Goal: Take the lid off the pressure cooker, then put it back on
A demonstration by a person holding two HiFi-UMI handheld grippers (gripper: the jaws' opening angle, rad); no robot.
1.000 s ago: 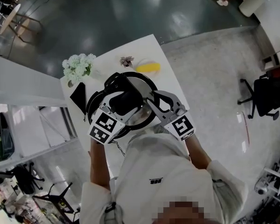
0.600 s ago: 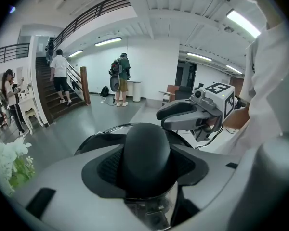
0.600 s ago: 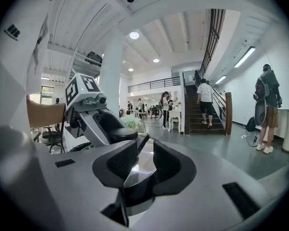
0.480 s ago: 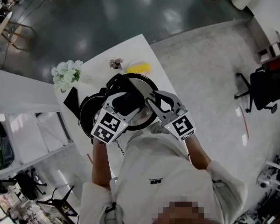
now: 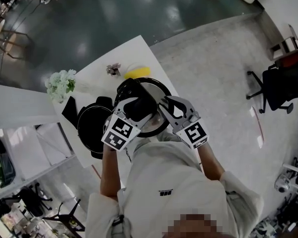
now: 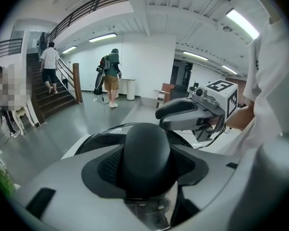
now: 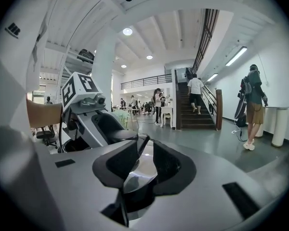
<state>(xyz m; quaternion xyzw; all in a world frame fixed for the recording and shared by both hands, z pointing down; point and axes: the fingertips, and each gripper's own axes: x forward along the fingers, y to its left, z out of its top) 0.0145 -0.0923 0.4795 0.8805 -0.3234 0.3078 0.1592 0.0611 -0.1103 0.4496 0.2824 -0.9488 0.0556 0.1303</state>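
The pressure cooker's lid [image 5: 151, 114], silver with a dark rim, hangs above the white table [image 5: 92, 71], held between both grippers. My left gripper [image 5: 135, 104] is shut on the lid's black round knob [image 6: 147, 155], which fills the gap between its pads. My right gripper [image 5: 164, 108] is shut on the lid's thin rim [image 7: 137, 174] from the right side. The black pot [image 5: 91, 128] stands uncovered on the table, just left of the lid. In the left gripper view the right gripper [image 6: 192, 115] shows across the lid.
A bunch of white flowers [image 5: 59, 83], a small dried sprig [image 5: 112, 69], a yellow object [image 5: 136, 73] and a flat black item [image 5: 69, 108] lie on the table's far part. The table's right edge runs under the lid. An office chair [image 5: 275, 90] stands far right.
Both grippers have carried the lid to the right and slightly down, off the pot. The pot, hidden under the lid before, now shows uncovered at the left.
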